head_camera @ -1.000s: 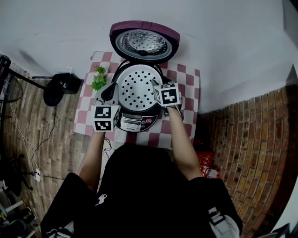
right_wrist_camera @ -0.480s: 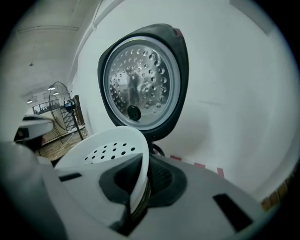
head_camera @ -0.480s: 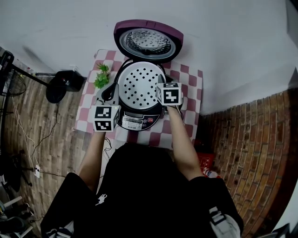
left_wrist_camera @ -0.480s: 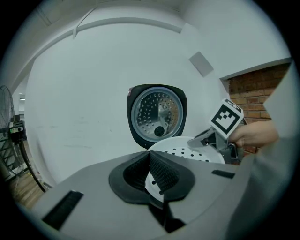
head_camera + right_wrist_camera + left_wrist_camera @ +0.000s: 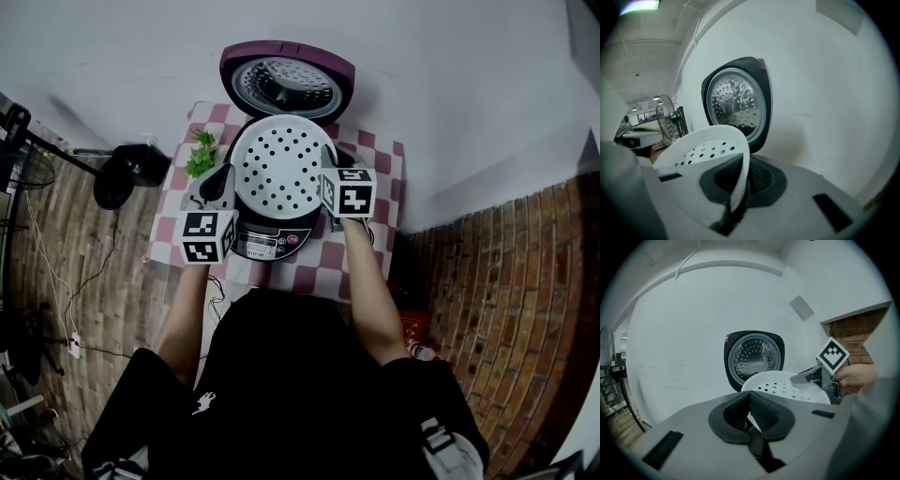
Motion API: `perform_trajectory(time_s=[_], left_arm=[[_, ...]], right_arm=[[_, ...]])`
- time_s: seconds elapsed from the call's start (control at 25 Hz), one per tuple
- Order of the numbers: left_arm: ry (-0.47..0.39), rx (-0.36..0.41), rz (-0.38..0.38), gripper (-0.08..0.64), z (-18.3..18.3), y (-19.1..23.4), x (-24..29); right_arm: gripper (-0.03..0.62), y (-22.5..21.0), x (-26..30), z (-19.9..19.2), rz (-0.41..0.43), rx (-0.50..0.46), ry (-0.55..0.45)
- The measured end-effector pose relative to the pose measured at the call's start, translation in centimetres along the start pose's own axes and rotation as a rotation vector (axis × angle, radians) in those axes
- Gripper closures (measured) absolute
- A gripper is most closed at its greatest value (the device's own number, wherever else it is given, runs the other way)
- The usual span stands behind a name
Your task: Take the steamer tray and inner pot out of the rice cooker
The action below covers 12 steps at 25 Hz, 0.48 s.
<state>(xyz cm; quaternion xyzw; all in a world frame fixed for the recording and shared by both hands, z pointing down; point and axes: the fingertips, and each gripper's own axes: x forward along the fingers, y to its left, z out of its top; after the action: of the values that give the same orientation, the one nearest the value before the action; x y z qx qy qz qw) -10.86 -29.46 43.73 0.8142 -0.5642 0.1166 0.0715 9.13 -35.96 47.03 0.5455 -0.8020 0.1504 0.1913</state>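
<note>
Steamer tray: white perforated plastic, held over the mouth of the rice cooker on the checked table, lid standing open behind. Right gripper had its fingers pinched on the tray's right rim, having just closed the last bit. In the right gripper view the tray hung tilted from that single pinch. Left gripper sat at the cooker's left side, fingers pressed together and apparently holding nothing. Judged the tray light and fairly stiff, with a smooth rim that could pivot or slide in an edge grip. The thin rim looked the only good hold. Inner pot was hidden beneath the tray; likely heavier, so better taken by its rim.
</note>
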Motion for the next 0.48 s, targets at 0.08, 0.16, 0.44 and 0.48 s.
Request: perform_trajectory(time_s=[0.08,0.16,0.44,0.48], left_arm=[[-0.008,0.005,0.003,0.557,0.3,-0.6,-0.1],[-0.018,0.006,-0.002,0.557,0.7,-1.5,-0.1],[-0.041,0.008,-0.015,0.557,1.9,-5.2,-0.1],[-0.043,0.011,-0.016,0.558,2.0,-5.8,0.0]], right_arm=[[0.580,-0.6,-0.8,0.2,0.002,0.004,-0.013],[0.580,-1.4,-1.5,0.2,0.000,0.011,-0.025],[0.580,-4.8,-4.5,0.0,-0.011,0.046,-0.058],[0.580,-5.2,-4.9,-0.1,-0.013,0.048,-0.061]])
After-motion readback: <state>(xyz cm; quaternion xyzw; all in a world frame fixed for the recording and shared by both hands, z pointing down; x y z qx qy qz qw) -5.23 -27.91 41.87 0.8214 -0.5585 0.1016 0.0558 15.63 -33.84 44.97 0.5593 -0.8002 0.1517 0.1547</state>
